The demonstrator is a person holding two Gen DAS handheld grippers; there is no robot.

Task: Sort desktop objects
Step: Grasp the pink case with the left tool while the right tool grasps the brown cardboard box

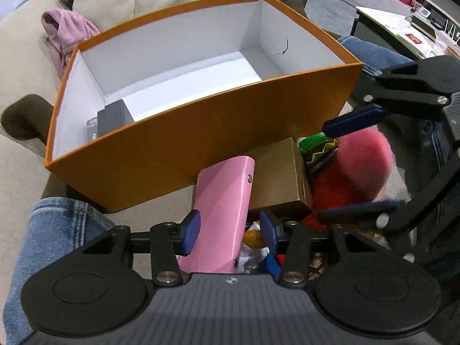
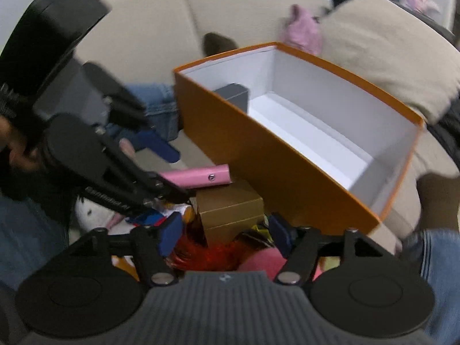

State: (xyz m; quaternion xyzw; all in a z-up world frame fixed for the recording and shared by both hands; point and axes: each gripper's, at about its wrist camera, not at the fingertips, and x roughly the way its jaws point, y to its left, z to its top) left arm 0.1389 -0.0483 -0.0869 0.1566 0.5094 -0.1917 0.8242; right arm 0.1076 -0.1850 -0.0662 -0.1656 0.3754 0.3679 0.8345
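An orange box [image 1: 201,143] [image 2: 258,155] with a white inside stands open on the sofa, and a dark grey box [image 1: 113,118] [image 2: 234,95] sits in its near corner. In front lies a heap: a flat pink case [image 1: 227,201] [image 2: 198,178], a gold cardboard box [image 1: 276,178] [image 2: 230,210], a pink fluffy ball [image 1: 365,161] [image 2: 264,258] and red shiny stuff [image 1: 333,192] [image 2: 212,253]. My left gripper [image 1: 230,232] [image 2: 169,169] straddles the pink case, one pad clear of it. My right gripper [image 1: 356,169] [image 2: 224,234] stands open over the fluffy ball.
The beige sofa [image 1: 26,57] carries a pink garment [image 1: 66,34] behind the box. A person's knees in jeans [image 1: 57,230] flank the heap. A green and yellow packet [image 1: 316,146] lies beside the gold box. A cluttered table [image 1: 388,26] stands at the far right.
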